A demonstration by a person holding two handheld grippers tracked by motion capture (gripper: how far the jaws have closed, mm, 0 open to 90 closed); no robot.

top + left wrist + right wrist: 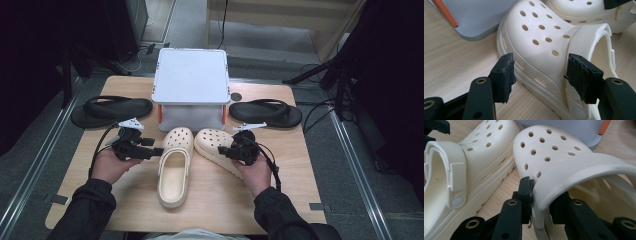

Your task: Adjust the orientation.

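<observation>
Right claw [540, 200] grips right clog's [564, 157] strap; left claw [541, 77] open

Tabletop [210, 200]: pale wood, matt, fine straight grain. Two clogs [536, 37] [554, 152]: cream foam-like plastic, matt, smooth upper with punched holes, dotted texture along sole edge. Tongs [539, 75]: black plastic, pads rough. Box [191, 82]: grey plastic, smooth. Sandals [111, 111]: black, matt.
</observation>
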